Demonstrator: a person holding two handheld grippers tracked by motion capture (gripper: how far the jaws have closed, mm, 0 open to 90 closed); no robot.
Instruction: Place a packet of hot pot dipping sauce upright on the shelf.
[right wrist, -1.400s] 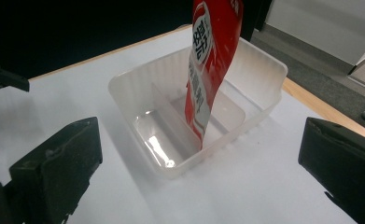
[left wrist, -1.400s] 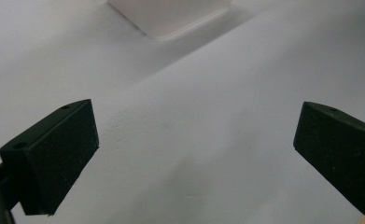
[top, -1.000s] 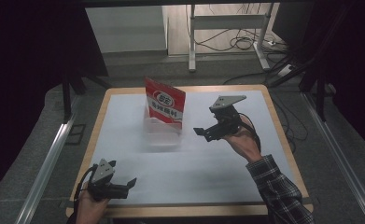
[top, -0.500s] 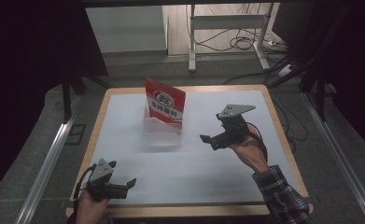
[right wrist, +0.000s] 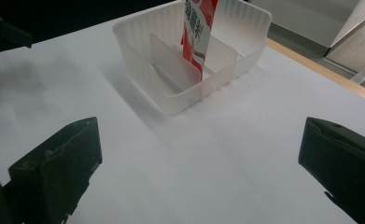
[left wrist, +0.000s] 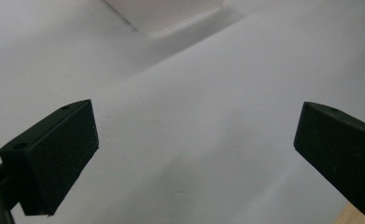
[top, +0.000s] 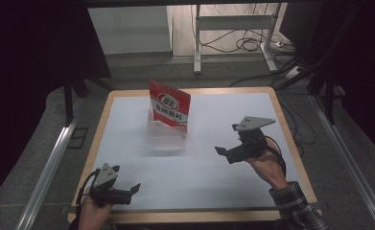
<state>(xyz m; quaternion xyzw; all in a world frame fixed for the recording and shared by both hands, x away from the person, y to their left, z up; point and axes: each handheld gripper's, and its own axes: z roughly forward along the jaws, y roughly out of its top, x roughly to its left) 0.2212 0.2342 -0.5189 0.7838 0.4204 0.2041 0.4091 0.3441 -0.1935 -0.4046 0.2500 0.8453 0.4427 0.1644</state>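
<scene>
Pouch: red and white printed snack pouch [top: 169,106] stands upright in the divided translucent white plastic bin [right wrist: 143,56]; its writing is too small to read.
Bin: mid-worktop, on the white-covered wooden worktop [top: 199,172].
Left gripper [top: 133,189]: near front left edge, jaws wide, empty.
Right gripper [top: 222,153]: right of bin, jaws wide, empty.

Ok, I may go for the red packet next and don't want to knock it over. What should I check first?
1. Right gripper open, nothing held: ok.
2. Left gripper open, nothing held: ok.
3. Red packet upright in the clear divided bin: ok.
4. White table cover bare between right gripper and bin: ok.
5. Packet's firmness or fill: cannot tell.
6. Bin fixed to the table: cannot tell.
</scene>
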